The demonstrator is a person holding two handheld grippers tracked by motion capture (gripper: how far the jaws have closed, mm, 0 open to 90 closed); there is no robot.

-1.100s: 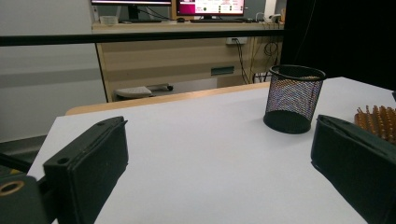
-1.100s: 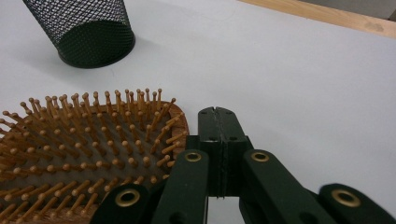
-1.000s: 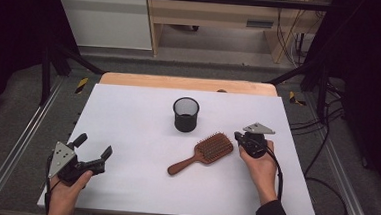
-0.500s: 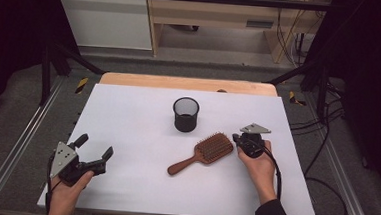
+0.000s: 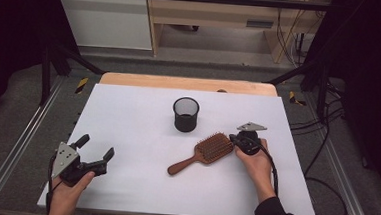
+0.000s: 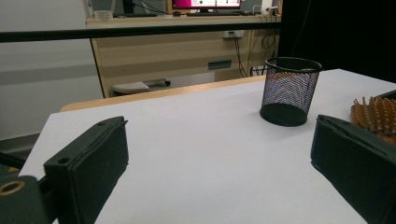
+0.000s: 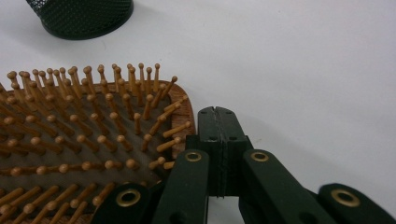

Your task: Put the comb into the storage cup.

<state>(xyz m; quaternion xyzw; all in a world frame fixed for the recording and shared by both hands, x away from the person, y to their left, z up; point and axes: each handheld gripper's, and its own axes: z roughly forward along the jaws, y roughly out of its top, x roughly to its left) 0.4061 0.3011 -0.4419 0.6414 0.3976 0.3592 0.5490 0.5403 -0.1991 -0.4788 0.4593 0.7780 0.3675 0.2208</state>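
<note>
A wooden paddle hairbrush [image 5: 211,149] lies bristles up at the middle right of the white table [image 5: 128,108], its handle pointing toward the near left. My right gripper [image 5: 233,139] is shut with nothing between its pads. In the right gripper view its closed tips [image 7: 217,112] sit right against the far-right edge of the brush head [image 7: 84,140]. My left gripper [image 5: 97,147] rests at the table's near left, open and empty. In the left gripper view the left gripper [image 6: 219,126] frames bare table, with the hairbrush [image 6: 376,114] showing at the right edge.
A black mesh cup [image 5: 185,114] stands upright just beyond the brush; I also see the mesh cup [image 6: 289,91] ahead of the left jaws and its base [image 7: 79,18] past the bristles. Metal rails run along both table sides. Cables lie on the floor at right.
My right gripper has edged slightly left, closing on the edge of the brush head. The brush and the left gripper have not moved.
</note>
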